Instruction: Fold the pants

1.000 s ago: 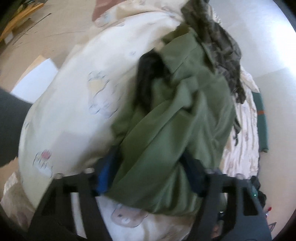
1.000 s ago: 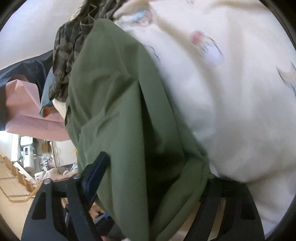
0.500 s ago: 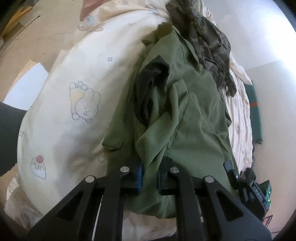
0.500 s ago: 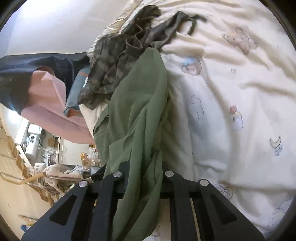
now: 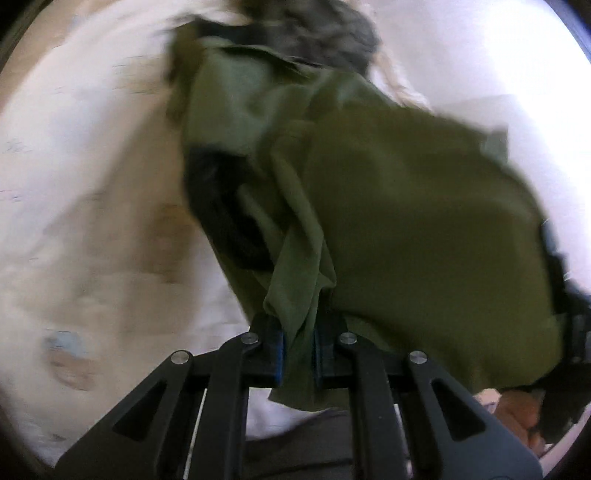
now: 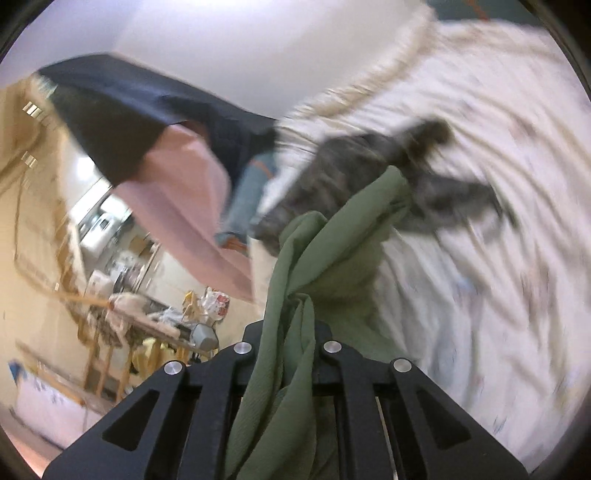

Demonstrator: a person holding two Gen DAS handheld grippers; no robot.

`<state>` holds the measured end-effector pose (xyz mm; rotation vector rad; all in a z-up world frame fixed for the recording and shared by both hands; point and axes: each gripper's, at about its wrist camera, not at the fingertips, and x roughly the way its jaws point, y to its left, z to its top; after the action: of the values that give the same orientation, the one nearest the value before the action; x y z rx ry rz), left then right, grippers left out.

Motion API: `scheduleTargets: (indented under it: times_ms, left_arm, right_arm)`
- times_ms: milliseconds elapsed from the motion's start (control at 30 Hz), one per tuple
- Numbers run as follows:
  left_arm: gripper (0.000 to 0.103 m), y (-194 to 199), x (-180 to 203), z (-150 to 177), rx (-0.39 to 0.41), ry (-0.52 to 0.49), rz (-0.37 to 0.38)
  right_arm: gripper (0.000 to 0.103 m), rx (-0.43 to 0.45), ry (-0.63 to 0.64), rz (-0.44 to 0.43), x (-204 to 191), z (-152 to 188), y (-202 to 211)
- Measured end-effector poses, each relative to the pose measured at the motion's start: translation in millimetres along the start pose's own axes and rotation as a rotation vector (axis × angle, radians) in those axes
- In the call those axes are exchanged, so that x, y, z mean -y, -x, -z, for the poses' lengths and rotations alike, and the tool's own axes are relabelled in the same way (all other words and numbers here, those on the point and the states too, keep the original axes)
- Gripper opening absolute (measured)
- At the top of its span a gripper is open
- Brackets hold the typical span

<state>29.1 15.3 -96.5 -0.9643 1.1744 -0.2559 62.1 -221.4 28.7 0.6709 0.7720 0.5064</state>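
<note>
The olive green pants (image 5: 388, 206) hang bunched between both grippers above a cream printed bedspread (image 5: 92, 184). My left gripper (image 5: 298, 347) is shut on a fold of the green cloth, which spreads up and to the right in a wide sheet. A black lining patch (image 5: 225, 206) shows on the pants. My right gripper (image 6: 286, 343) is shut on another gathered bunch of the green pants (image 6: 332, 258), which runs up towards the bed. The right gripper's black body (image 5: 565, 314) shows at the right edge of the left wrist view. Both views are blurred by motion.
A dark camouflage garment (image 6: 369, 166) lies on the bedspread (image 6: 498, 258) beyond the pants; it also shows in the left wrist view (image 5: 314, 33). A pink and navy cloth (image 6: 166, 155) hangs at the left. A cluttered wooden table (image 6: 155, 317) stands below it.
Both grippers, shut on the pants, have lifted the cloth off the bed and swung it; the pants now hang spread between them, and both views have blurred.
</note>
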Motion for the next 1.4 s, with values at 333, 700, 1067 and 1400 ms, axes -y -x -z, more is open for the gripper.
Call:
scheduleTargets:
  times_ms: [333, 700, 1067, 1400]
  left_arm:
    - [0.009, -29.2, 82.1, -31.3, -0.080, -0.025, 0.529]
    - [0.068, 95.6, -163.0, 47.0, -0.139, 0.289, -0.427]
    - [0.091, 134.4, -110.1, 13.0, 0.010, 0.085, -0.350]
    - [0.091, 85.6, -110.5, 59.7, -0.115, 0.044, -0.379]
  right_arm:
    - [0.008, -0.099, 0.422, -0.044, -126.2, -24.9, 18.2]
    - [0.015, -0.636, 0.201, 0.092, -3.6, 199.3, -103.5]
    - [0.061, -0.639, 0.318, -0.095, -67.2, 211.6, -37.4]
    - [0.073, -0.387, 0.097, 0.292, 44.4, 96.1, 54.8]
